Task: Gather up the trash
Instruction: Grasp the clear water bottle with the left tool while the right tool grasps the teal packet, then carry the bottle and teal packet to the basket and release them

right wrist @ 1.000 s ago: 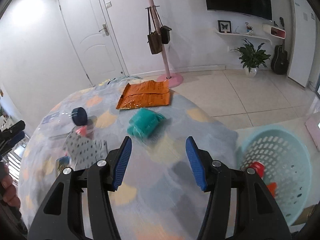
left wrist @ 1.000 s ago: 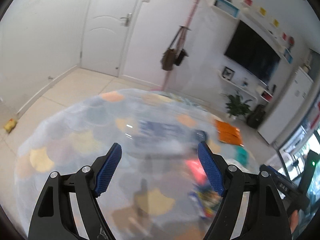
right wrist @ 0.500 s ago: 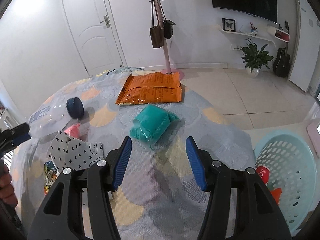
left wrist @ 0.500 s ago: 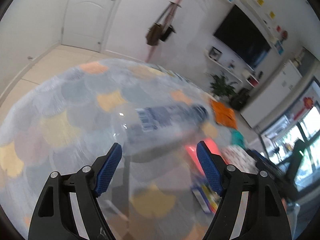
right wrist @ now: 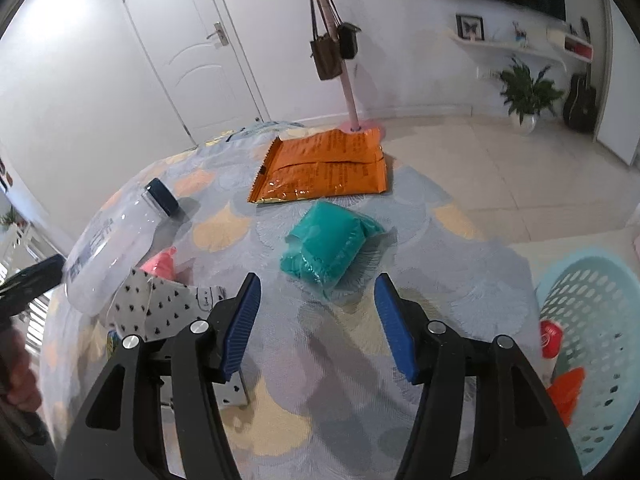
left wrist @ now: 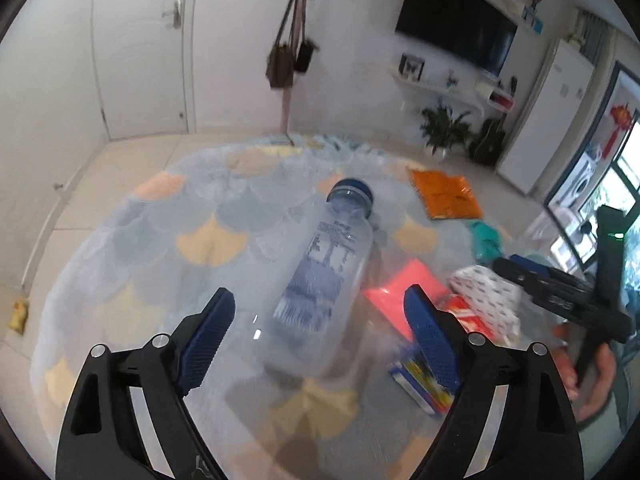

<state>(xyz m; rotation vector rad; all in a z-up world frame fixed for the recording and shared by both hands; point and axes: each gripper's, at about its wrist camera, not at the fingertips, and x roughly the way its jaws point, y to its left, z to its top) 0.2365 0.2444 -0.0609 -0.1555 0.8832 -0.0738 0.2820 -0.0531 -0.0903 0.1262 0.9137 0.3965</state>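
Observation:
A clear plastic bottle (left wrist: 324, 276) with a dark blue cap lies on its side on the patterned tablecloth. Its base end is between the fingers of my left gripper (left wrist: 316, 308). The jaws are opening and their pads stand apart from the bottle. In the right wrist view the bottle (right wrist: 108, 252) is at the far left. A teal packet (right wrist: 328, 248) lies just ahead of my right gripper (right wrist: 316, 280), which is open and holds nothing. Beyond the packet lies an orange snack bag (right wrist: 324, 168).
A pink scrap (left wrist: 404, 288), a white heart-printed wrapper (right wrist: 160, 304) and a colourful flat packet (left wrist: 420, 376) lie right of the bottle. A light blue basket (right wrist: 592, 280) with red and orange trash in it stands on the floor past the table's right edge.
My left gripper has swung and rolled so the bottle now lies lengthwise between its jaws, which stand wider. My right gripper has moved nearer to the teal packet.

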